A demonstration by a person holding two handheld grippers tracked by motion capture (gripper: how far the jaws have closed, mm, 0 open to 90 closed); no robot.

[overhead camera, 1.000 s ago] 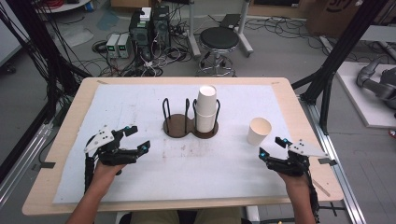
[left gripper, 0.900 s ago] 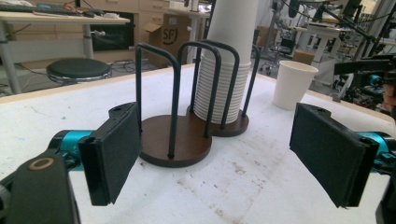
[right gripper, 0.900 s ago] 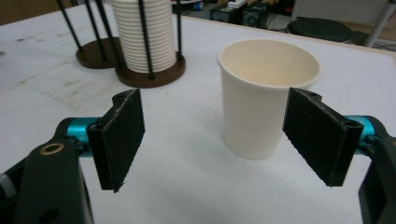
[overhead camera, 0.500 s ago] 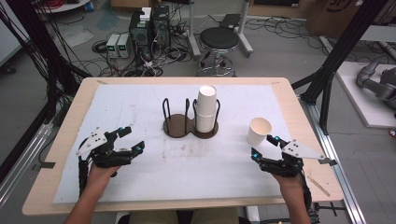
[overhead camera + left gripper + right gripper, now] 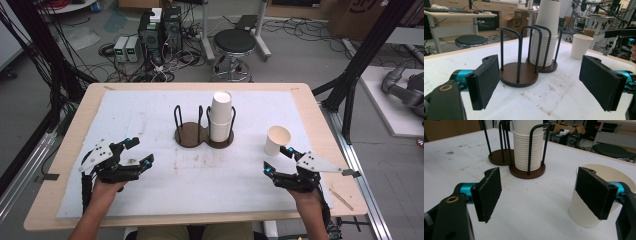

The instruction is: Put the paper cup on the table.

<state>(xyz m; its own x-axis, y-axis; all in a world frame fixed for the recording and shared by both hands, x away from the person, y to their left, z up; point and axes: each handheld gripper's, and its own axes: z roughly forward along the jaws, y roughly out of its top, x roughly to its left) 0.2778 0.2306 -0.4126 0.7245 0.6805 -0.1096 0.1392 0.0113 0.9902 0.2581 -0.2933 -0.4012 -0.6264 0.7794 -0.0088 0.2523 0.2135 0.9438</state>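
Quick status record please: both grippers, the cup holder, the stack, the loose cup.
left gripper: open, holding nothing
right gripper: open, beside the loose cup
holder: dark brown two-base holder with black wire loops, left side without cups
stack: white paper cup stack, upright in holder's right side
loose cup: single white paper cup, upright on the white table cover

loose paper cup (image 5: pixel 276 140) showing cream white | cup stack (image 5: pixel 220 116) showing white | cup holder (image 5: pixel 192 135) showing dark brown bases, black wire loops | tabletop (image 5: pixel 310 107) showing light wood edges under a smudged white sheet (image 5: pixel 150 115) | gripper pads (image 5: pixel 488 192) showing black, teal barrels behind
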